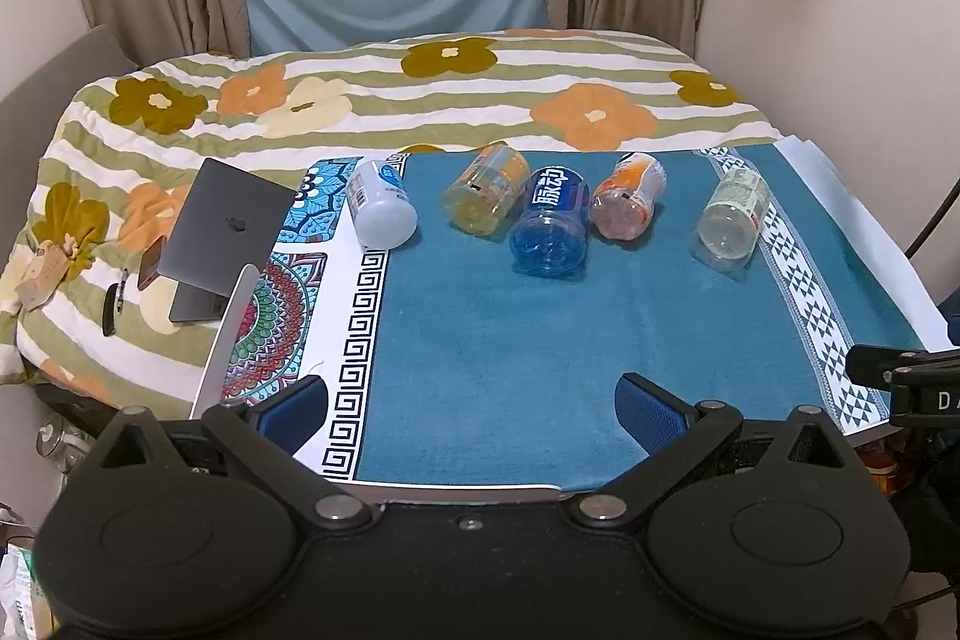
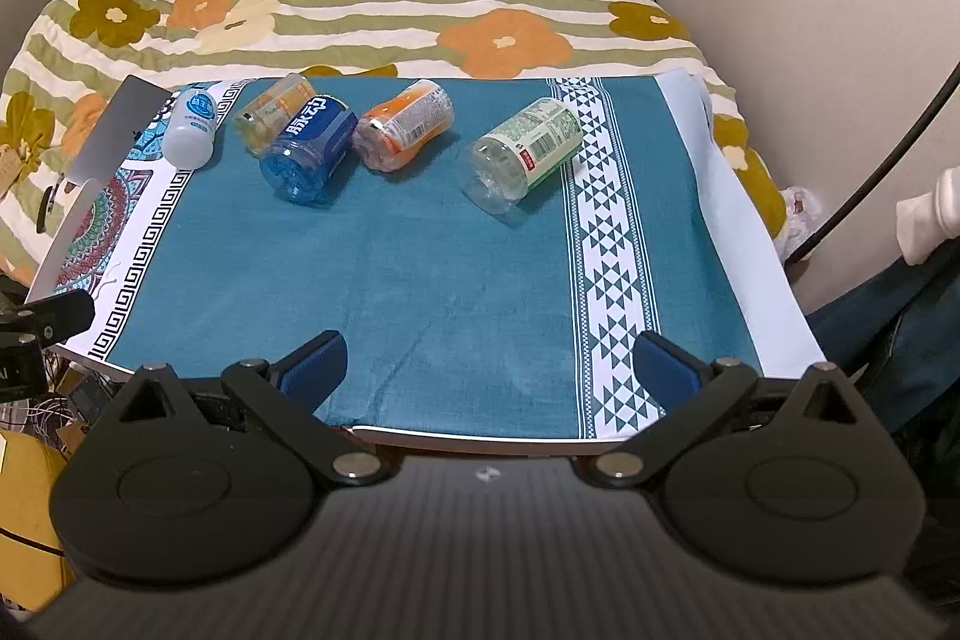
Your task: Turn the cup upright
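one laptop (image 1: pixel 231 226), left view only.

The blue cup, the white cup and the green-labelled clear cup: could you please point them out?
blue cup (image 1: pixel 555 214), left wrist view, on its blue label.
white cup (image 1: pixel 378 202), left wrist view, on its side wall.
green-labelled clear cup (image 2: pixel 540 142), right wrist view, on its label.

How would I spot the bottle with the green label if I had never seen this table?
Start at the teal tablecloth and look along the row of five tipped-over bottles at its far side. The green-labelled clear bottle lies at the right end, apart from the others, beside the white triangle-patterned stripe; it alone has a green and white label.
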A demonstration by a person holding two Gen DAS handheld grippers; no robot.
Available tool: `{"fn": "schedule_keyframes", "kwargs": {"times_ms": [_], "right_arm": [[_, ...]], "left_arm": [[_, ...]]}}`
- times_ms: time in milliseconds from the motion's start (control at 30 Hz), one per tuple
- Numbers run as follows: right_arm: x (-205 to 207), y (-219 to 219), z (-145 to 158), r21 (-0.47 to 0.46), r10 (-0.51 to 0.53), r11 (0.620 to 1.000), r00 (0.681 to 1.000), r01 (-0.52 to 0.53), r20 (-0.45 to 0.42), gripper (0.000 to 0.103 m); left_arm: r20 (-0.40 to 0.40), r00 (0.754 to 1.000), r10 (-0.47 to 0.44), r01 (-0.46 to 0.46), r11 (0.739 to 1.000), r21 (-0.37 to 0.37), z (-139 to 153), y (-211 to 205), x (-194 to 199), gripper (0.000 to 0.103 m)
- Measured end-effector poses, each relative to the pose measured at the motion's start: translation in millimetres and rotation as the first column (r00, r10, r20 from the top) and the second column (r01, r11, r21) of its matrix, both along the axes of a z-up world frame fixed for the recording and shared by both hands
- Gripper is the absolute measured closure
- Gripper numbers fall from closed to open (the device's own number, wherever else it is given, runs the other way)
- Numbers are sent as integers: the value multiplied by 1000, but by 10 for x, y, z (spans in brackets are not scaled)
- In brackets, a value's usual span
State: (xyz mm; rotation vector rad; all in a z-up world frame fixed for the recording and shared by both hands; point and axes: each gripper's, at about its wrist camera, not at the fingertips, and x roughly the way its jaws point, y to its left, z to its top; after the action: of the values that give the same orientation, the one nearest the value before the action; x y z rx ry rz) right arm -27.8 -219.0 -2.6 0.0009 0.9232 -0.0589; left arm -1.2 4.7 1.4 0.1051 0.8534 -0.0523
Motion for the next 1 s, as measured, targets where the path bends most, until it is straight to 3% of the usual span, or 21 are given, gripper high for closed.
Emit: {"fn": "schedule_keyframes", "kwargs": {"times_ms": [1000], "right_arm": [[-15,40,22,1,0,1000,1000,0,4,0]], "left_arm": [[-3,1000,9,-9,1000,-5,4,109,-5,0]]}}
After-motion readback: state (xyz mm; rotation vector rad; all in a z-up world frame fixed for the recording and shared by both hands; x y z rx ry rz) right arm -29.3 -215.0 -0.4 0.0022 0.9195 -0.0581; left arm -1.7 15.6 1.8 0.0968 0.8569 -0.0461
